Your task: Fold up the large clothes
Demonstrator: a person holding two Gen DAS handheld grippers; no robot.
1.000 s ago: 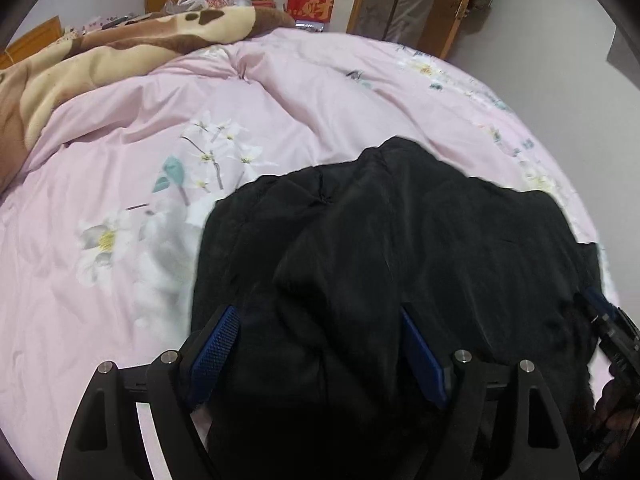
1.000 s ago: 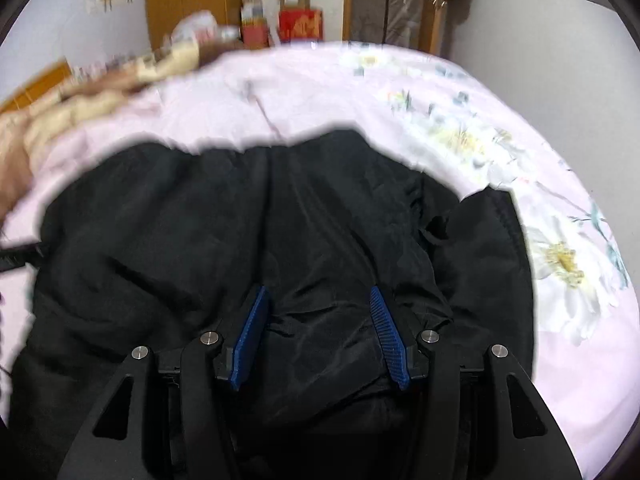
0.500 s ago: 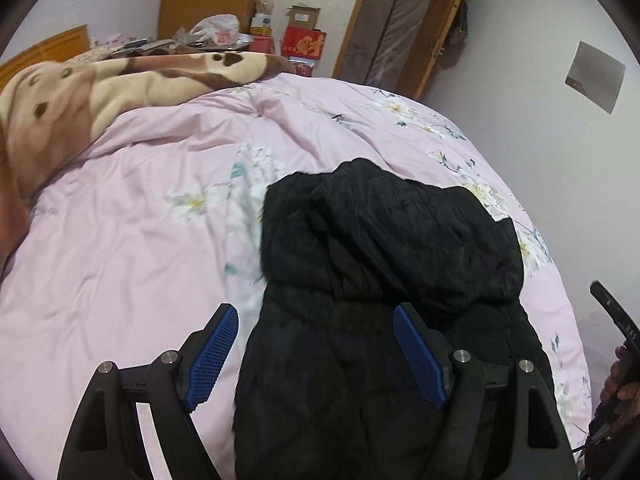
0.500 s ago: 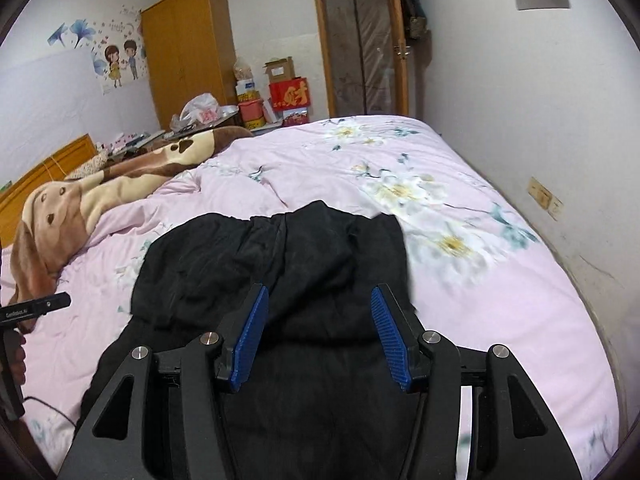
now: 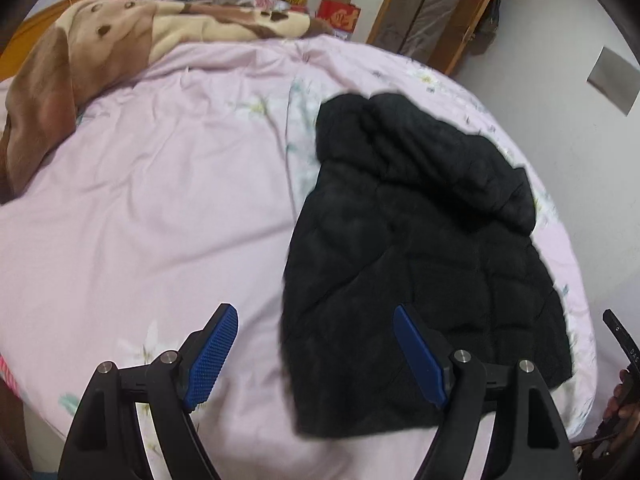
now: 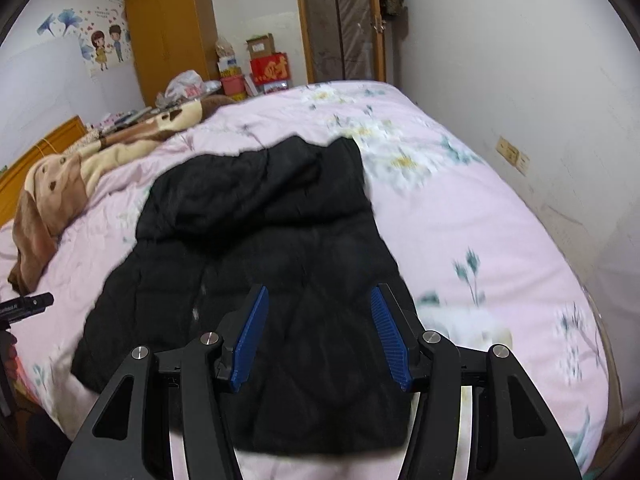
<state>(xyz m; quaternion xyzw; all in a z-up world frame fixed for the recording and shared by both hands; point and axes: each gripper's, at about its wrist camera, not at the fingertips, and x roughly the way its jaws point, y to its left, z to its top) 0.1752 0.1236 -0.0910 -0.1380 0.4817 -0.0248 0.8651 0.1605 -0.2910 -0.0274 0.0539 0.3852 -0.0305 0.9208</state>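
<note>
Both my grippers empty above the folded coat

The black coat lies folded on the pink quilt; my left gripper and right gripper hang open, holding nothing, letting me judge the fold.

The black jacket looked like quilted, matt synthetic cloth, puffy and stitched. The pink duvet was smooth printed cotton, the brown blanket a soft fleece. The wardrobe was glossy wood. Ribbed blue pads lined matt black plastic jaws.
</note>
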